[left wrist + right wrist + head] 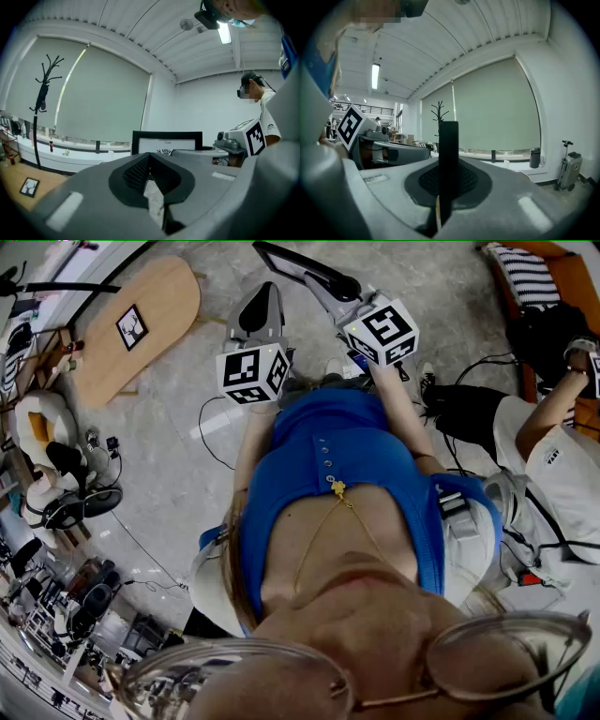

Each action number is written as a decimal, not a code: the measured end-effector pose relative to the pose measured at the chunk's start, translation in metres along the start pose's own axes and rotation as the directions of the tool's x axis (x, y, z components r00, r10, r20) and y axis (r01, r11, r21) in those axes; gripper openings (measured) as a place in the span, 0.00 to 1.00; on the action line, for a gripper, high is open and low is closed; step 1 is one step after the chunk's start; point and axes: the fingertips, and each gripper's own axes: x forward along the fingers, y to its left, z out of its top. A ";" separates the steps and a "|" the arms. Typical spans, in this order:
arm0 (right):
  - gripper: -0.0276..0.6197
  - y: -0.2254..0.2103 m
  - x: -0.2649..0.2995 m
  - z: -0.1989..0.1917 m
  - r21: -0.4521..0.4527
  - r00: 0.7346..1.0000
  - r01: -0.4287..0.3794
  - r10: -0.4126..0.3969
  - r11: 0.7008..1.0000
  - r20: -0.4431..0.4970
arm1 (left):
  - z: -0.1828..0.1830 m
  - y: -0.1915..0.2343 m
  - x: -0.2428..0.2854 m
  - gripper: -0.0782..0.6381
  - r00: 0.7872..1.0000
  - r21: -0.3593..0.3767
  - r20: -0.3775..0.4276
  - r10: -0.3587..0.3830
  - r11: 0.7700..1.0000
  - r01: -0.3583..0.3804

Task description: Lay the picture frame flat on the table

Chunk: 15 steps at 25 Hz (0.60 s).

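Pinching the picture frame point(448, 145) by its edge with the right claw point(448, 180), frame upright, left claw point(149, 161) pressed together, empty, facing the frame's front

light wooden table point(173, 292) with a rounded end, standing on grey mottled floor point(178, 399). one small black-framed picture point(131, 326) lies flat on the tabletop, roughly mid-surface. on the floor: thin dark cable point(208, 432) looping just beside the table, more black cables point(473, 367) over at the right. right gripper view also shows a grey suitcase point(569, 169) upright on the floor near the wall.
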 end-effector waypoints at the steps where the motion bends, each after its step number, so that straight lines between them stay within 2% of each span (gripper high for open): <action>1: 0.05 -0.003 0.001 0.002 0.003 1.000 -0.001 0.001 1.000 -0.002 | 0.002 0.001 0.003 0.11 1.000 -0.002 -0.001 0.002 1.000 -0.002; 7: 0.05 -0.015 0.007 0.005 0.026 1.000 -0.019 0.018 0.999 0.011 | 0.003 0.006 0.015 0.11 1.000 -0.013 -0.002 0.021 1.000 -0.021; 11: 0.05 -0.019 0.003 -0.011 0.009 0.999 -0.035 0.035 0.999 -0.016 | -0.013 -0.002 0.019 0.11 1.000 -0.020 -0.004 0.027 0.999 -0.027; 15: 0.05 -0.026 0.008 -0.009 0.006 0.997 -0.056 0.057 0.998 -0.045 | -0.009 -0.005 0.030 0.11 1.000 -0.037 -0.015 0.022 0.999 -0.023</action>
